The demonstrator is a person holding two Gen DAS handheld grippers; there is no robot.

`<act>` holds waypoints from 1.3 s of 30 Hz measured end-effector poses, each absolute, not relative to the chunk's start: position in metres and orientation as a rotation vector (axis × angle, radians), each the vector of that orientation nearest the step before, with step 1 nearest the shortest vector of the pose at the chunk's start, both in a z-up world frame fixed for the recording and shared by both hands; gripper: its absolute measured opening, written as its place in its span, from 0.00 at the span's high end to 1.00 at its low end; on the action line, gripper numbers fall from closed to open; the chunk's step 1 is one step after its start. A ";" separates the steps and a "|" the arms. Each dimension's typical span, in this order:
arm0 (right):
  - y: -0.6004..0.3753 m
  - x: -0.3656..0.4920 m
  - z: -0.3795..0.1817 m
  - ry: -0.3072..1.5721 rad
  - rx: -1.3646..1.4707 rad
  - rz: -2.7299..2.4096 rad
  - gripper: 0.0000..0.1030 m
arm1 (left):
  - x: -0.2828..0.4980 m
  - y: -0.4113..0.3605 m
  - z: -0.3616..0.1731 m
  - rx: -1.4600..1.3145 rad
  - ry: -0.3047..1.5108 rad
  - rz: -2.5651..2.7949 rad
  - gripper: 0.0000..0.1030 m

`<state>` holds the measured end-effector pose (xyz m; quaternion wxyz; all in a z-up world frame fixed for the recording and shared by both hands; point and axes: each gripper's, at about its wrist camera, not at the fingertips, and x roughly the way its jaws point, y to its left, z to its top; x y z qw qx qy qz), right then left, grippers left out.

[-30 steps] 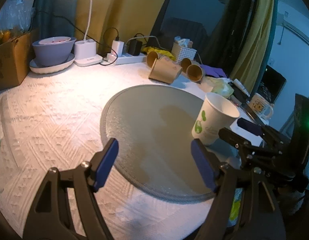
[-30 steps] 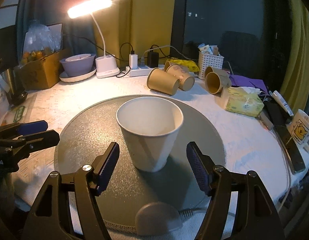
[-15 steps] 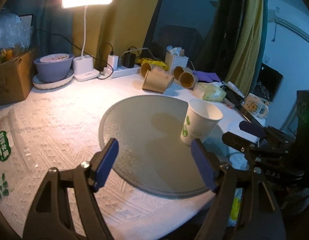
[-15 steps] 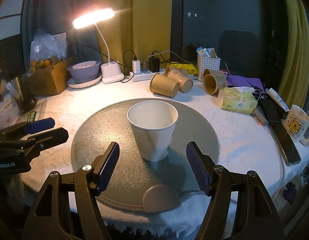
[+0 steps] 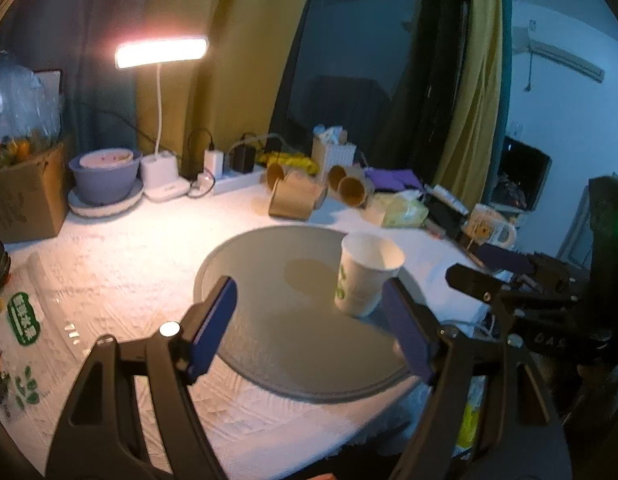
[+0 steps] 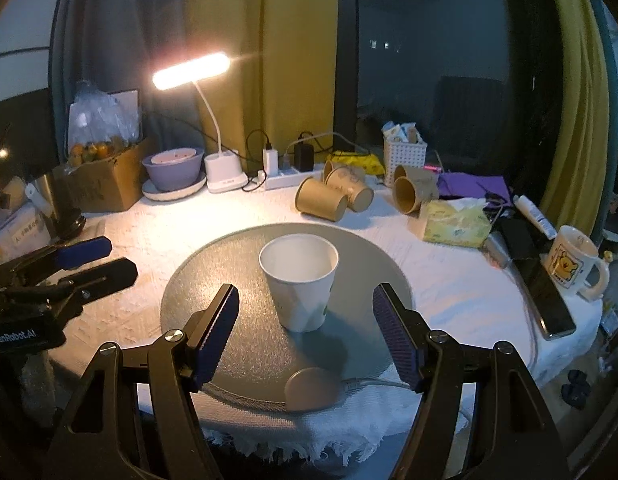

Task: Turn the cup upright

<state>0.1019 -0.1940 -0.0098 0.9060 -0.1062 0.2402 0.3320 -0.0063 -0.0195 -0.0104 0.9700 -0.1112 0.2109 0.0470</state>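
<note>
A white paper cup (image 6: 299,282) with green print stands upright, mouth up, on a round grey glass disc (image 6: 213,300) on the table. It also shows in the left wrist view (image 5: 365,276), near the disc's (image 5: 269,320) right side. My right gripper (image 6: 307,330) is open and empty, drawn back from the cup, which sits beyond and between its fingers. My left gripper (image 5: 313,326) is open and empty, to the cup's left and nearer the table edge. It shows in the right wrist view (image 6: 91,260) at far left; the right gripper shows in the left wrist view (image 5: 497,268).
Several brown paper cups (image 6: 323,200) lie on their sides at the back. A lit desk lamp (image 6: 191,70), purple bowl (image 6: 173,168), cardboard box (image 6: 97,184), power strip (image 6: 281,178), tissue pack (image 6: 455,226), phone (image 6: 543,292) and bear mug (image 6: 569,262) ring the disc. A round puck (image 6: 313,388) sits at the front edge.
Both grippers have pulled back and up from the cup, which now looks smaller and farther away. The cup stays upright on the disc. Both grippers stay open.
</note>
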 end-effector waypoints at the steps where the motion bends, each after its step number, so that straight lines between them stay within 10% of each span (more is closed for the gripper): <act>1: -0.195 0.101 -0.008 0.492 -0.219 0.685 0.30 | -0.009 -0.020 -0.007 -0.222 0.414 0.095 0.26; 8: -0.201 0.086 0.010 0.452 -0.217 0.698 0.30 | -0.020 -0.024 0.010 -0.190 0.365 0.104 0.11; 39: -0.227 0.046 0.068 0.306 -0.208 0.688 0.30 | -0.068 -0.041 0.066 -0.106 0.166 0.119 0.10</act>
